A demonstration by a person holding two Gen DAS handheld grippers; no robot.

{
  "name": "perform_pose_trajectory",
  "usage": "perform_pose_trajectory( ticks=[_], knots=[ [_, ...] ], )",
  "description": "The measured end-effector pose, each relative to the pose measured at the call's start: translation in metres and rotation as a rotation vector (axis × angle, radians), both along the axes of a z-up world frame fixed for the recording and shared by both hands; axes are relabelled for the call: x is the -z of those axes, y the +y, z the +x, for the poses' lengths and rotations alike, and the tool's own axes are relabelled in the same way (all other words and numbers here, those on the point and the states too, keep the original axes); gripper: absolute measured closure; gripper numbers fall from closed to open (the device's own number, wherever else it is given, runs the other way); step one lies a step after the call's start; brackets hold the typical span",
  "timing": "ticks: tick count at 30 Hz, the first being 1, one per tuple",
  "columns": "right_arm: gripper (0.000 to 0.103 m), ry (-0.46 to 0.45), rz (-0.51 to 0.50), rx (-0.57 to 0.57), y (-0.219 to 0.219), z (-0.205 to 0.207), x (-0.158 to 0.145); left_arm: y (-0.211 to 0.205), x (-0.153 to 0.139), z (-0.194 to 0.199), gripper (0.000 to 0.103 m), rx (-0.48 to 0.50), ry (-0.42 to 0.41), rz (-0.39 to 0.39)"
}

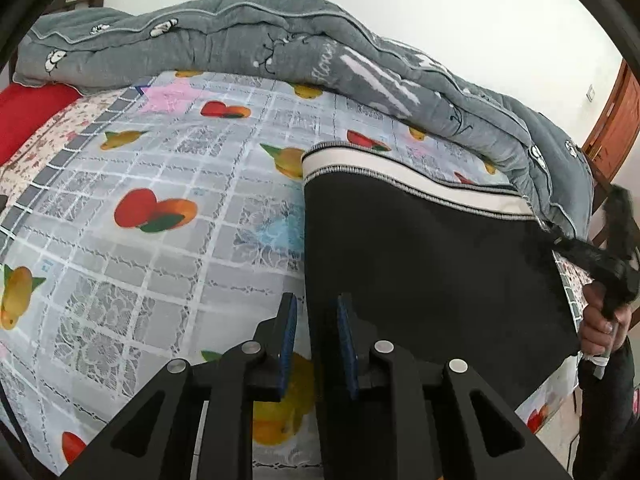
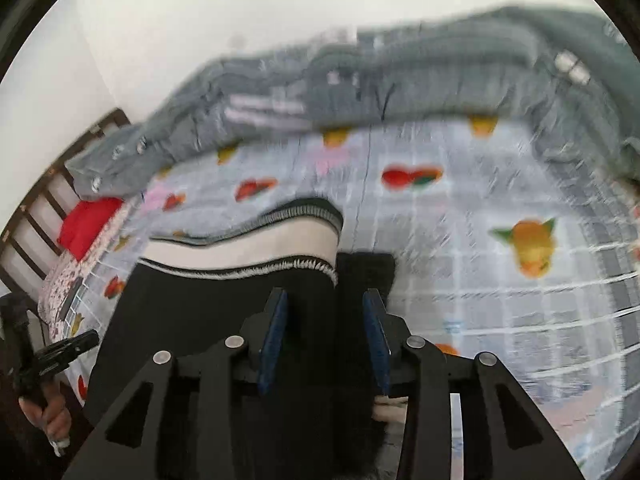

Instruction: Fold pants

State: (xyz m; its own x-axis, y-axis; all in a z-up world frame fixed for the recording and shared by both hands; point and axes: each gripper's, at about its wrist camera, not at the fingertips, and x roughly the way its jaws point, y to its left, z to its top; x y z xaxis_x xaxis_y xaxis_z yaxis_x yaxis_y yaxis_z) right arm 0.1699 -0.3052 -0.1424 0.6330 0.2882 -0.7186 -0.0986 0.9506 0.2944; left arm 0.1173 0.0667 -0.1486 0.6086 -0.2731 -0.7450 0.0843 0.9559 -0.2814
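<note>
Black pants (image 1: 432,264) lying folded flat on fruit-print sheet (image 1: 168,184), further folding likely remaining; left gripper (image 1: 316,320) and right gripper (image 2: 326,320) both hovering apart, gripping nothing.

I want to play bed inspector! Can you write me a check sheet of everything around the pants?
Surface: bed with a fruit-print sheet, lying smooth.
Job's things: black pants with a white waistband, spread flat, waistband toward the quilt.
Clutter: grey quilt bunched along the wall; red pillow at the head end.
Grippers: left hand-held gripper open at the pants' side edge; right hand-held gripper has black cloth showing between its jaws, but the picture is too blurred to tell if it grips.
Cables: nothing seen.
Surroundings: white wall, wooden door, dark slatted headboard.
</note>
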Motion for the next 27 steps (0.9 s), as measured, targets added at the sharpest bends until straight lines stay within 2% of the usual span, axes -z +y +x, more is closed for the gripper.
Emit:
perform_pose_trajectory(
  ticks=[1, 2, 3, 4, 5, 6, 8, 10, 11, 13, 17, 20, 23, 27],
  knots=[
    [0.074, 0.034, 0.009, -0.036, 0.007, 0.005, 0.005, 0.0, -0.003, 0.0, 0.079, -0.002, -0.006, -0.005],
    [0.083, 0.022, -0.021, -0.06, 0.013, 0.002, 0.005, 0.001, -0.005, 0.001, 0.064, -0.004, -0.011, -0.013],
    [0.093, -0.016, -0.064, -0.079, 0.016, -0.002, 0.002, 0.001, -0.007, 0.001, 0.055, -0.007, -0.021, -0.017],
    [0.093, -0.085, -0.093, -0.113, 0.018, -0.012, -0.005, 0.001, -0.009, 0.0, 0.049, -0.011, -0.045, -0.019],
    [0.094, -0.152, -0.042, -0.117, 0.012, -0.025, -0.013, 0.001, -0.013, -0.003, 0.049, -0.007, -0.082, -0.015],
    [0.093, -0.18, 0.057, -0.092, -0.002, -0.036, -0.018, -0.001, -0.015, -0.004, 0.049, 0.002, -0.1, -0.003],
    [0.093, -0.174, 0.098, -0.029, -0.018, -0.042, -0.012, -0.006, -0.017, -0.001, 0.049, 0.015, -0.112, 0.02],
    [0.089, -0.09, 0.01, 0.007, -0.019, -0.032, 0.013, -0.012, -0.017, 0.006, 0.049, 0.025, -0.108, 0.024],
    [0.084, -0.049, -0.017, 0.018, -0.02, -0.027, 0.024, -0.017, -0.017, 0.011, 0.049, 0.03, -0.103, 0.029],
    [0.073, -0.062, -0.035, 0.031, -0.025, -0.029, 0.018, -0.027, -0.018, 0.017, 0.049, 0.045, -0.104, 0.043],
    [0.072, -0.166, -0.109, 0.074, -0.019, -0.036, -0.021, -0.049, -0.023, 0.036, 0.049, 0.086, -0.128, 0.067],
    [0.073, -0.195, -0.171, 0.022, 0.001, -0.024, -0.034, -0.065, -0.027, 0.055, 0.049, 0.107, -0.134, 0.064],
    [0.075, -0.191, -0.187, -0.02, 0.017, -0.009, -0.028, -0.081, -0.026, 0.077, 0.049, 0.107, -0.139, 0.097],
    [0.078, -0.134, -0.228, 0.0, 0.021, 0.015, 0.003, -0.102, -0.008, 0.103, 0.049, 0.106, -0.092, 0.152]
  ],
)
